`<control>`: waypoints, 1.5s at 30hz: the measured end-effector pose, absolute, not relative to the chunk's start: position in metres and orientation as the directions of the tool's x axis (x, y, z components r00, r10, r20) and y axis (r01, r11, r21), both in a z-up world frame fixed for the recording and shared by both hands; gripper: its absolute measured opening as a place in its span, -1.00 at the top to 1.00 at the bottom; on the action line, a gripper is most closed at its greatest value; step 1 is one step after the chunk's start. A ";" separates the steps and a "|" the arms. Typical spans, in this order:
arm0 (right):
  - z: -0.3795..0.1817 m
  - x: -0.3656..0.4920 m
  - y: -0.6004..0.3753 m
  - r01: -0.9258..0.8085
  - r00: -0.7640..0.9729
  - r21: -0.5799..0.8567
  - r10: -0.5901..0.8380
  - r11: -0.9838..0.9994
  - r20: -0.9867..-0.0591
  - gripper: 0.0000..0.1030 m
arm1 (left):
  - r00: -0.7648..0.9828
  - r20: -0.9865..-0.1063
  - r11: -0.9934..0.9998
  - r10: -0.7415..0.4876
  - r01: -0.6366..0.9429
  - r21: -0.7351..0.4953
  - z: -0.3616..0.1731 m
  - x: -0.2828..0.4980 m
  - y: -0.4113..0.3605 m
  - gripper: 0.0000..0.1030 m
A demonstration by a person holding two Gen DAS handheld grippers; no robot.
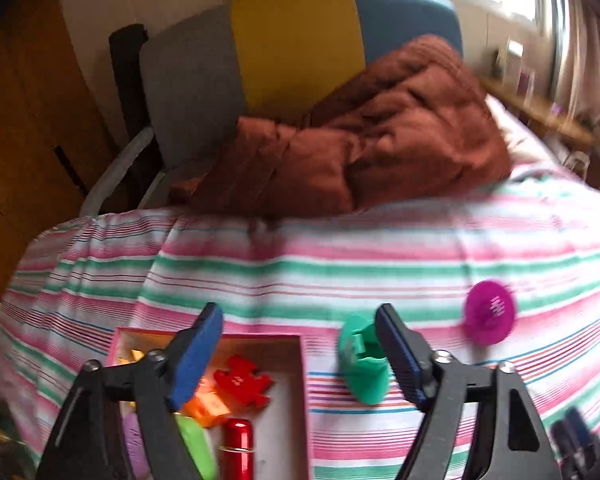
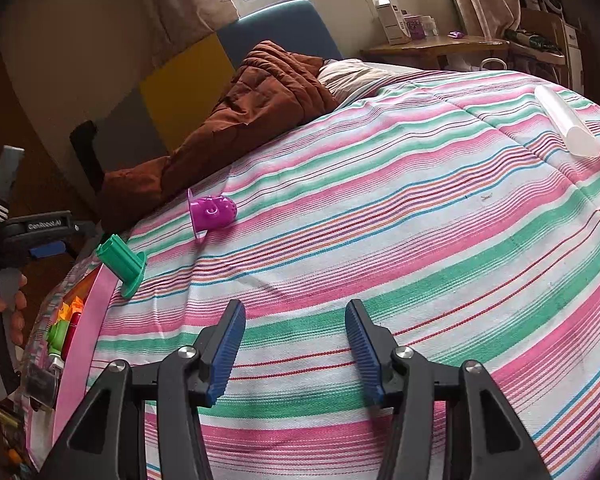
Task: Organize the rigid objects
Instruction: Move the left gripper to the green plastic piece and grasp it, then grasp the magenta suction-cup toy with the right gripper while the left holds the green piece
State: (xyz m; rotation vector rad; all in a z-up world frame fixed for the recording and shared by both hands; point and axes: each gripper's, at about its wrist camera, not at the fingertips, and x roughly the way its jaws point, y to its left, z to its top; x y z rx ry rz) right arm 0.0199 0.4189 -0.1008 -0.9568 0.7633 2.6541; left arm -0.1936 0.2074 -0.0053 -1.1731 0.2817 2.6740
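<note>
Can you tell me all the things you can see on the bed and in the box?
green plastic piece: 1, green, on the bedspread beside the box
purple plastic piece: 1, purple, on the bedspread past the green one
clear tube: 1, whitish, far right of the bed
box: 1, pink-rimmed, at the bed's left edge
puzzle piece: 1, red, in the box
red cylinder: 1, in the box
blanket: 1, brown, bunched at the headboard
left gripper: open, empty
right gripper: open, empty
</note>
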 end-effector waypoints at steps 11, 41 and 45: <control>-0.101 0.022 0.421 -0.365 -0.767 0.405 0.024 -0.839 -0.641 -0.02 | -0.609 -0.765 -0.914 0.207 -0.400 0.071 -0.036 -0.190 0.257 -0.19; -0.040 -0.106 0.423 -0.224 -0.734 0.451 -0.155 -0.864 -0.661 -0.02 | -0.529 -0.766 -0.909 0.364 -0.379 -0.171 -0.057 -0.089 0.218 0.31; -0.041 -0.149 0.412 -0.206 -0.674 0.381 -0.151 -0.901 -0.723 0.12 | -0.508 -0.775 -0.907 0.376 -0.373 -0.196 -0.056 -0.081 0.205 0.31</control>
